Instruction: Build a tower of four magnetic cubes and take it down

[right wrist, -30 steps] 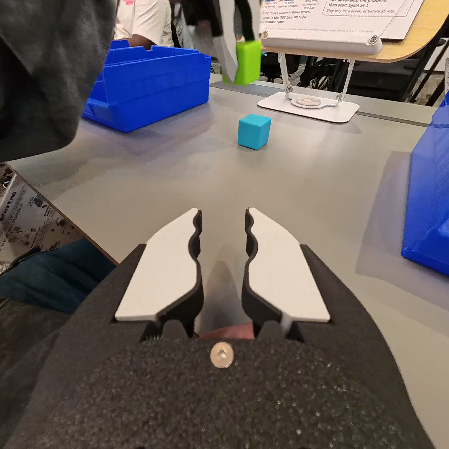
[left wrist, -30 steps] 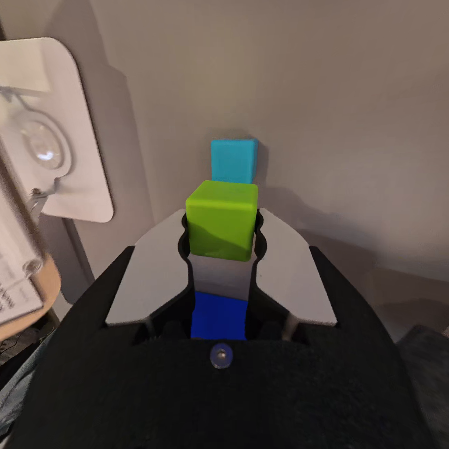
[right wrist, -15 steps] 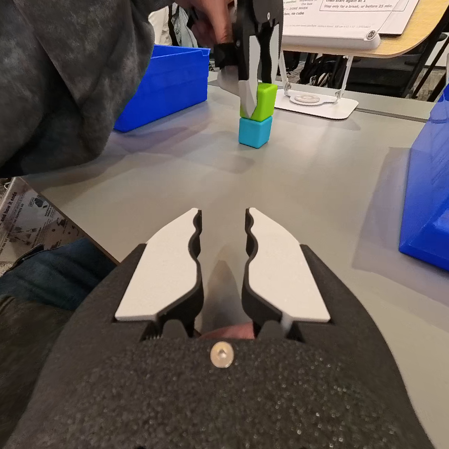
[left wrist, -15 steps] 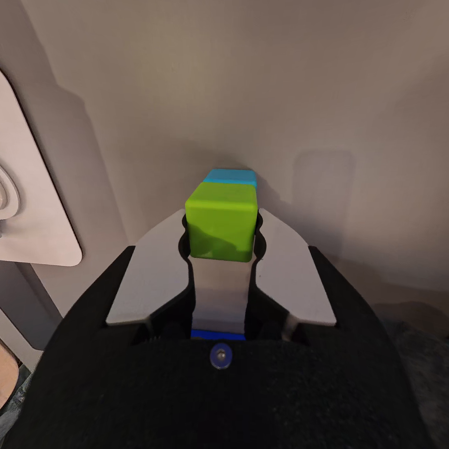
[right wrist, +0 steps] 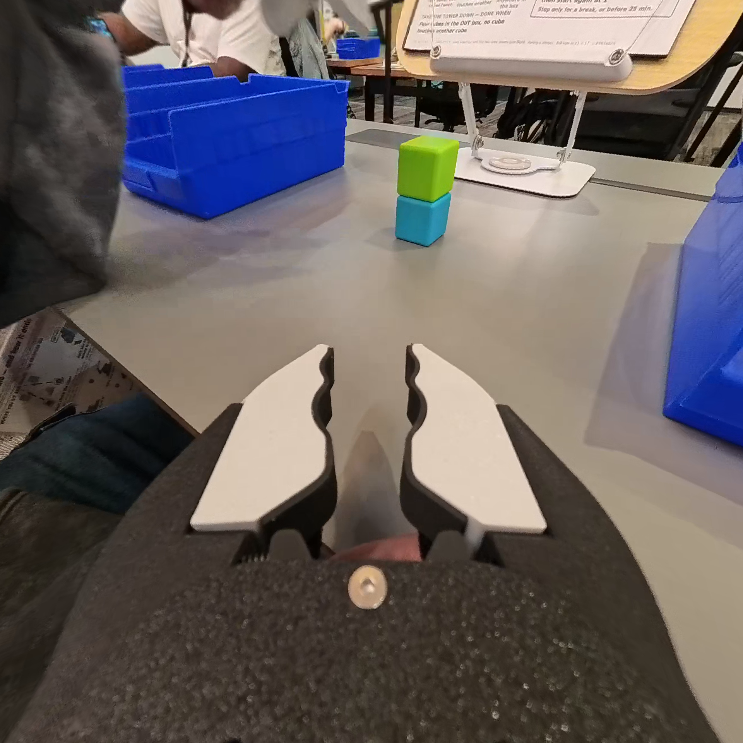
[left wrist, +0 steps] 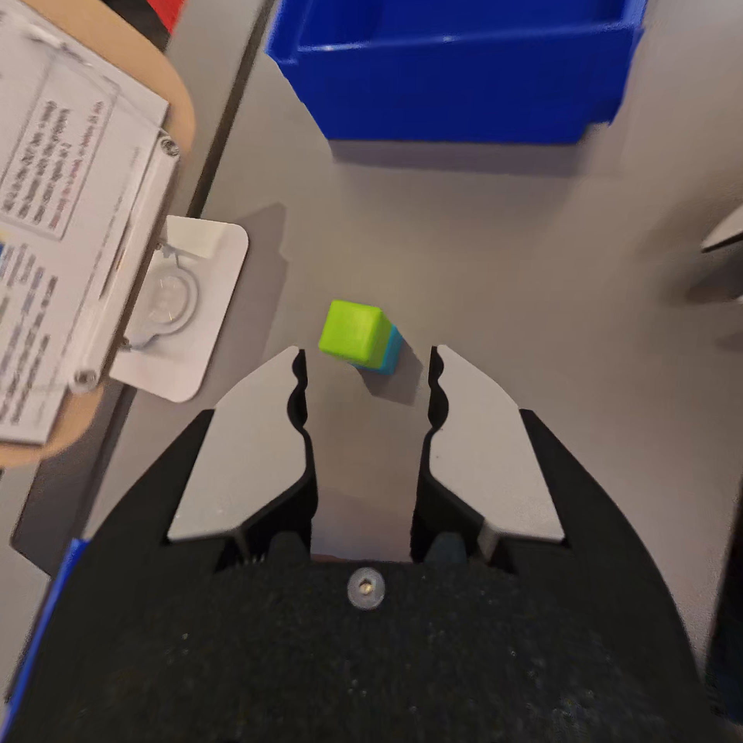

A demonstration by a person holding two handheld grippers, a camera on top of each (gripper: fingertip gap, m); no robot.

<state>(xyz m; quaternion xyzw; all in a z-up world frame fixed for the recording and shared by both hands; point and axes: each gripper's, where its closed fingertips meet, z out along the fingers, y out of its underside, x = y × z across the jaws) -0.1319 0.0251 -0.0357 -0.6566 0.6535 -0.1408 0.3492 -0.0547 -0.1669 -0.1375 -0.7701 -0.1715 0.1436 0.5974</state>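
Left hand-held gripper [left wrist: 365, 354] hangs above the desk, looking down; I see its white fingers spread wide with nothing between them. Below and just beyond the fingertips stands a two-cube stack: a lime-green plastic cube [left wrist: 354, 335] sitting squarely on a sky-blue plastic cube [left wrist: 389, 354], the blue one resting on the grey desk [left wrist: 522, 305]. Neither cube touches the gripper.

Right hand-held gripper [right wrist: 369, 350] sits low over the near edge of the desk, fingers parted by a moderate gap, empty. From its camera I see the stack upright and well ahead, lime-green cube [right wrist: 427, 168] on top, sky-blue cube [right wrist: 422, 219] beneath, edges nearly flush.

Blue plastic bin [right wrist: 237, 136] with dividers stands on the desk to the left of the stack. Second blue plastic bin [right wrist: 707, 329] stands at the right edge. In the left wrist view that second bin [left wrist: 462, 80] lies beyond the stack. White flat-based stand [right wrist: 522, 169] sits just behind the stack, carrying a printed instruction sheet [right wrist: 534, 24] on a tan board. Grey sleeve [right wrist: 52, 161] fills the left of the right wrist view.
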